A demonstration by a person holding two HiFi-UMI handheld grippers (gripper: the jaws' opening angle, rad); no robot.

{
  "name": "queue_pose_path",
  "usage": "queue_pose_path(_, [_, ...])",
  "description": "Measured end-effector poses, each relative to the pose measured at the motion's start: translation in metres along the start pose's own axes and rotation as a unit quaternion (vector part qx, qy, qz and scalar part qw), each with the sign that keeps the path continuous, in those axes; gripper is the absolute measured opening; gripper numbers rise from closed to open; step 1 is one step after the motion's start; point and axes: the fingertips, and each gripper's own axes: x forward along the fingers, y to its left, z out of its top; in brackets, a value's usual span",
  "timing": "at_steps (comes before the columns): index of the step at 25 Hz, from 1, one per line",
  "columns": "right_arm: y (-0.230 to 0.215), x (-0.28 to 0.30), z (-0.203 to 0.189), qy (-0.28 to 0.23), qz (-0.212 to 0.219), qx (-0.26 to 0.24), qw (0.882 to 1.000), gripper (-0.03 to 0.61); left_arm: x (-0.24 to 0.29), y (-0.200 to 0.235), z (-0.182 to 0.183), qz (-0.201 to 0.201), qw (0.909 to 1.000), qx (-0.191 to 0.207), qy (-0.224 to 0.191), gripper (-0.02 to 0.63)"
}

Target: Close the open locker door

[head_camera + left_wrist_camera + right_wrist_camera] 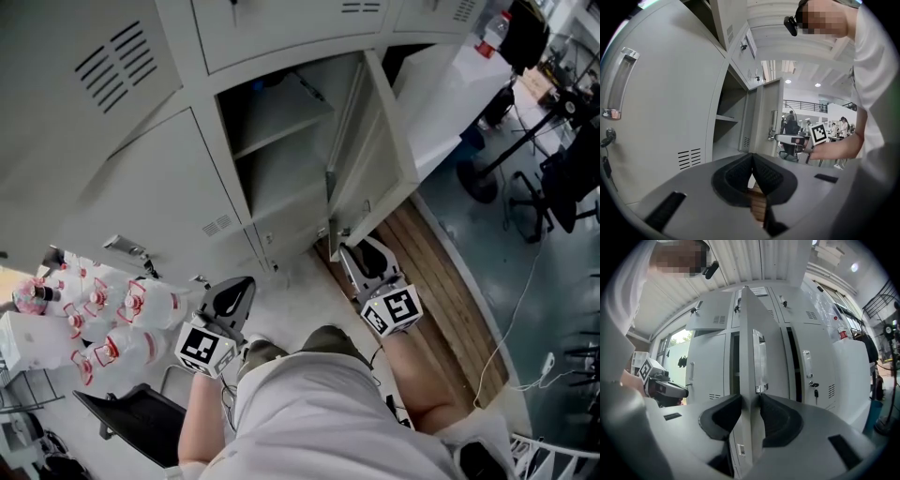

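Right tool (361, 248) astride the free edge of the open locker door (370, 159); left tool (242, 283) held apart from it.

From above, the door stands swung well out from its compartment, a bare shelf (281, 122) showing inside, and a pack of red-capped bottles (94, 319) sits on the floor to the left, which neither tool's camera catches. Only the right gripper view shows the door's thin edge running up between that tool's jaws, spread wide with a pad close beside each face, and a key (815, 392) hanging in the neighbouring locker. The left gripper view shows its own jaws pressed together, pinching nothing, aimed at the lockers left of the door.
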Motion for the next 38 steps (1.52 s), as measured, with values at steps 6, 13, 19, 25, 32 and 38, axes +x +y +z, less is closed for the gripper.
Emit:
queue_pose_path(6, [0.023,0.021,0.0,-0.002,-0.007,-0.005,1.0,0.14,-0.019,0.019,-0.002,0.009,0.9999,-0.005,-0.001,0.002])
queue_pose_path(13, [0.044,0.046,0.002,-0.004,-0.014,0.0,1.0,0.138,-0.039,0.038,-0.008,0.025,0.9996,-0.008,-0.001,0.002])
queue_pose_path(19, [0.061,0.074,0.003,0.002,-0.01,-0.006,1.0,0.127,-0.055,0.049,-0.01,0.049,0.9987,-0.015,-0.001,0.002])
queue_pose_path(25, [0.071,0.1,0.004,0.001,-0.017,-0.013,1.0,0.12,-0.069,0.059,-0.014,0.073,0.9972,-0.018,0.0,0.002])
queue_pose_path(32, [0.079,0.126,0.006,0.002,-0.001,-0.015,1.0,0.117,-0.083,0.065,-0.015,0.099,0.9949,-0.02,0.0,0.002])
queue_pose_path(38, [0.082,0.146,0.007,0.002,0.007,-0.015,1.0,0.115,-0.089,0.07,-0.014,0.116,0.993,-0.022,0.0,0.002])
